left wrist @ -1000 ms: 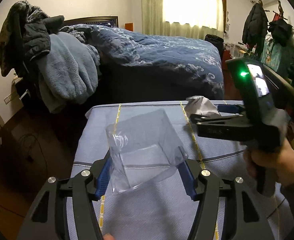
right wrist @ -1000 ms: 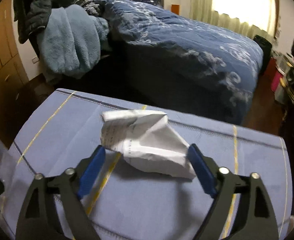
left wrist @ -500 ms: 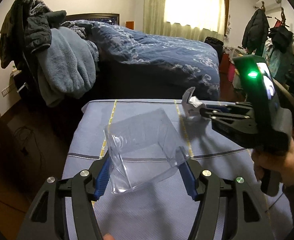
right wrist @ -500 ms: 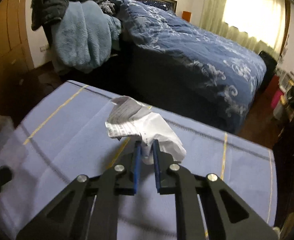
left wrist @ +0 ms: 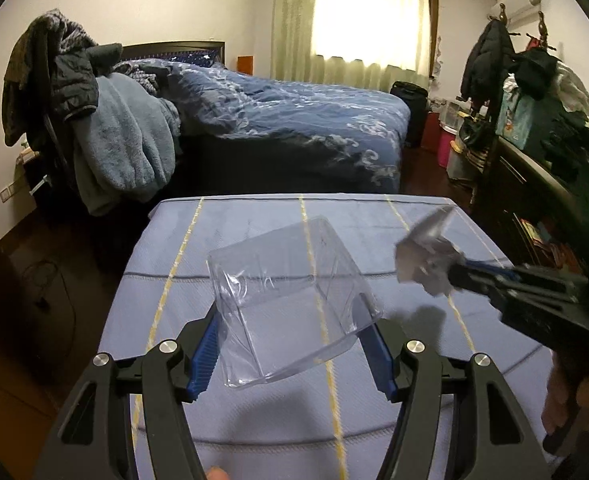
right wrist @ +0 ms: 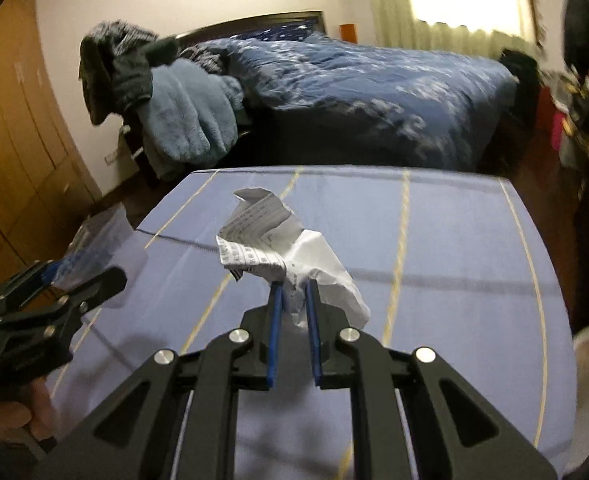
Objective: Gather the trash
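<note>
**Bedroom table, 1 box and 1 paper in my grippers**

Behind my striped blue table [left wrist: 254, 412] stands 1 bed [left wrist: 294, 120]. My left gripper [left wrist: 290, 344] spans wide, clamping 1 clear plastic box [left wrist: 290, 292] above the cloth. My right gripper [right wrist: 293, 300] is pinched narrow on 1 crumpled paper [right wrist: 270, 240], lifted off the table right of the box. The paper's print is unreadable, and it blurs in the left view.

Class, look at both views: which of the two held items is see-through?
The clear plastic container between the left tongs; the crumpled paper pinched in the right tongs is opaque white, printed.
</note>
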### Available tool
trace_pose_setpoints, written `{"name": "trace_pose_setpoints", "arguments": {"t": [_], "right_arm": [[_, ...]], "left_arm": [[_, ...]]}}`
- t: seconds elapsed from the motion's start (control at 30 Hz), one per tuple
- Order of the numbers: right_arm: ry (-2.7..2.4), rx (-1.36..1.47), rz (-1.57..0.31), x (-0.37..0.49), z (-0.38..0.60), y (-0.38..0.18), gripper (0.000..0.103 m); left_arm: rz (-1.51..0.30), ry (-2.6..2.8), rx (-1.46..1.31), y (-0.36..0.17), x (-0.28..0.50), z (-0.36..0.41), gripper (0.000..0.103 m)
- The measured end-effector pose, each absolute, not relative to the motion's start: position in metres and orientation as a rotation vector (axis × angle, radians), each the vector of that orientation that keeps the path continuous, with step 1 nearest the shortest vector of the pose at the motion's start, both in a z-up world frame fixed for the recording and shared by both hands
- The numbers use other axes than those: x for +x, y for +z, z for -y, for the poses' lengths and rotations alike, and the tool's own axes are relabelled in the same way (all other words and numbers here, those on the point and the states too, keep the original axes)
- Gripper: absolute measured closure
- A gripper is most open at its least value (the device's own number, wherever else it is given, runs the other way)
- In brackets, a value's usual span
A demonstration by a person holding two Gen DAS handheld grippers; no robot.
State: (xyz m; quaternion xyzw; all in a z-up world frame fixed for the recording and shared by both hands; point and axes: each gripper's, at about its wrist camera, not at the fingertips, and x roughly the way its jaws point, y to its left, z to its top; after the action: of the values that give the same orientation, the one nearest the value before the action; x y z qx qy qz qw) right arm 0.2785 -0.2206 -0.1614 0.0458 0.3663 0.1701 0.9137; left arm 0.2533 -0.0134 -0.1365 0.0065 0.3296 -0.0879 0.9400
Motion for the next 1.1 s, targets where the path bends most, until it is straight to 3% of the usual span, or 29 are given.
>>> {"name": "trace_pose_setpoints", "arguments": {"t": [0.43,0.7,0.77,0.87,0.97,1.07,1.1], "right_arm": [[0.277,0.178,-0.690,0.171,0.277,-0.158,0.088],[0.256,0.194,-0.677,0.149,0.295,-0.160,0.085],[0.241,0.157,-0.688,0.159,0.290,-0.164,0.046],[0.250,0.136,-0.703,0.182,0.279,-0.172,0.024],[0.230,0.036,-0.746,0.216,0.259,-0.185,0.011],[0.210,0.000,-0.788,0.239,0.249,-0.198,0.012],[0.220,0.014,-0.800,0.245,0.248,-0.203,0.017]], "left_arm": [[-0.669,-0.198,-0.005,-0.129,0.195,0.048,0.038],[-0.637,-0.230,0.013,-0.117,0.175,0.077,0.037],[-0.648,-0.217,0.023,-0.119,0.177,0.081,0.037],[-0.674,-0.205,0.006,-0.123,0.178,0.081,0.037],[-0.676,-0.196,-0.004,-0.123,0.177,0.077,0.037],[-0.673,-0.183,0.000,-0.122,0.177,0.074,0.037],[-0.672,-0.180,-0.001,-0.121,0.177,0.074,0.037]]}}
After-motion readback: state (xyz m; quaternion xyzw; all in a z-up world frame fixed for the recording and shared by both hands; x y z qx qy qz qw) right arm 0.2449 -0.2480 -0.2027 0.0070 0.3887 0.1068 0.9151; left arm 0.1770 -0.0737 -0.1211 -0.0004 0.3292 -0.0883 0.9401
